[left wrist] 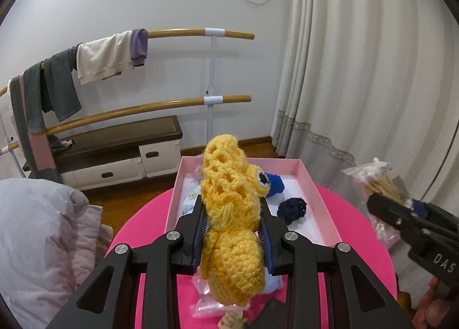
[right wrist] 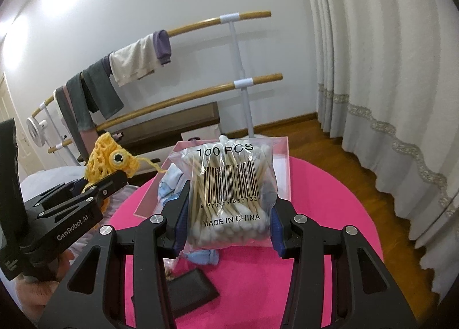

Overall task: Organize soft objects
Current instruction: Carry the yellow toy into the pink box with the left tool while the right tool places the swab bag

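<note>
Closest to the left camera, the left claw (left wrist: 233, 231) was pinching a yellow knitted toy (left wrist: 229, 214) between its blue pads, up in the air over the near end of the pink box (left wrist: 312, 185). The right claw (right wrist: 228, 208) was squeezing a clear bag of cotton swabs (right wrist: 229, 185) the same way, also lifted above the round pink surface (right wrist: 330, 214). Both things looked ready to go into the box, and a few things could go wrong. The bag was slippery plastic, so it might slide out if the squeeze got loose. The toy was floppy and full of holes, and a loose yarn tail (right wrist: 149, 164) stuck out, so it could snag on a pad or on the box wall. The two claws were close to each other, so they might bump if both went for the box at once. The box was light and could get pushed along the surface. Counting: two claws, one yellow toy, one bag of swabs, one pink box. Inside the box I could see one bright blue knitted piece (left wrist: 274, 184), one dark blue knitted piece (left wrist: 292, 207) and one pale blue cloth (right wrist: 169, 185). On the surface below lay one black flat thing (right wrist: 189, 291) and at least one more small clear bag (left wrist: 206, 304).
</note>
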`<action>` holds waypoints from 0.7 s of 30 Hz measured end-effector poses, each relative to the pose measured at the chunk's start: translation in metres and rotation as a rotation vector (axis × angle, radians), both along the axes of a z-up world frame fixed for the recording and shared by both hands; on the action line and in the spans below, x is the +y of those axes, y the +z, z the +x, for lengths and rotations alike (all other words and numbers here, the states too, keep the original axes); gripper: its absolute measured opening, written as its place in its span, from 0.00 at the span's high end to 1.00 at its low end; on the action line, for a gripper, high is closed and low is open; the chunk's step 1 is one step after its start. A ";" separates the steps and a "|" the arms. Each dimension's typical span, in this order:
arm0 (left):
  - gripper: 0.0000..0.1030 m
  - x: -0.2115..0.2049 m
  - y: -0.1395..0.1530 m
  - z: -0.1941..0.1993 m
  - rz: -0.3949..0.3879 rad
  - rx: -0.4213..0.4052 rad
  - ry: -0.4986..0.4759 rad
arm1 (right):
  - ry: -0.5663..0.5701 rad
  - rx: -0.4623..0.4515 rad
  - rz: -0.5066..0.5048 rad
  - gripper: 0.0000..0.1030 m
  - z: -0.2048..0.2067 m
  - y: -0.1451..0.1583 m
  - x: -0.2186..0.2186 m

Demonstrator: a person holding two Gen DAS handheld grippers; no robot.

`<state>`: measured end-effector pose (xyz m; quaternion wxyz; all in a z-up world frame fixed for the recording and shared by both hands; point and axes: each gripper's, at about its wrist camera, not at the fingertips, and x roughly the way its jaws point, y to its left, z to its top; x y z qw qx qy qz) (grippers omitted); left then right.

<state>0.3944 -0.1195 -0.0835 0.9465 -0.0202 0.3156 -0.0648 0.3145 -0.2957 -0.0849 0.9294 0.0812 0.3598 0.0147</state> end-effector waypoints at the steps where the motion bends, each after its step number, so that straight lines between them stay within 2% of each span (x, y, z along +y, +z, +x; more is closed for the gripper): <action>1: 0.71 -0.002 -0.002 0.009 0.000 0.003 -0.002 | 0.000 0.005 0.001 0.58 0.005 -0.001 -0.001; 14: 0.71 -0.031 -0.035 0.140 -0.008 0.063 -0.025 | -0.011 0.104 0.077 0.58 0.071 -0.040 -0.033; 21: 0.71 -0.036 -0.050 0.189 -0.013 0.085 -0.030 | -0.008 0.159 0.081 0.58 0.093 -0.061 -0.038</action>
